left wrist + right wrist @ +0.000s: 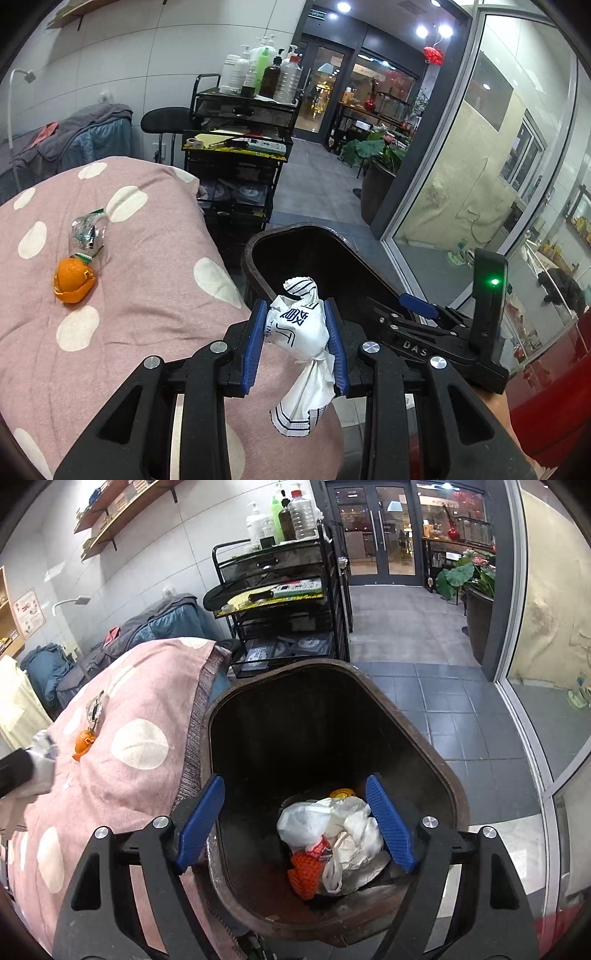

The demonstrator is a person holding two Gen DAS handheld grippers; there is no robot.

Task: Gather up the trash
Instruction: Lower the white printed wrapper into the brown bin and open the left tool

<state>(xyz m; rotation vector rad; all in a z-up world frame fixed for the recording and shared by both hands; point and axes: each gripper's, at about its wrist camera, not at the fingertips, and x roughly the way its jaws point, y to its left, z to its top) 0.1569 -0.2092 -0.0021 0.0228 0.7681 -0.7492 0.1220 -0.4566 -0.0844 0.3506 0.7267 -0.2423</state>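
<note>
- The left gripper (295, 334) has its ribbed blue jaws pinching a crumpled white paper wrapper (301, 332) with dark print, held by the bin's near rim.
- The right gripper (295, 821) hangs over the bin, jaws spread wide and holding nothing.
- The dark oval trash bin (417, 738) holds white plastic bags (332, 827) and orange netting (304, 873).
- On the pink polka-dot bed cover (147, 295) lie a curled orange peel (74, 282) and a crinkled clear wrapper (88, 234).

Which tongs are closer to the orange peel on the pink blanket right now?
Left. The left tongs, shut on a crumpled white wrapper, sit over the blanket to the right of the orange peel. The right tongs are open over the trash bin, off the blanket.
</note>
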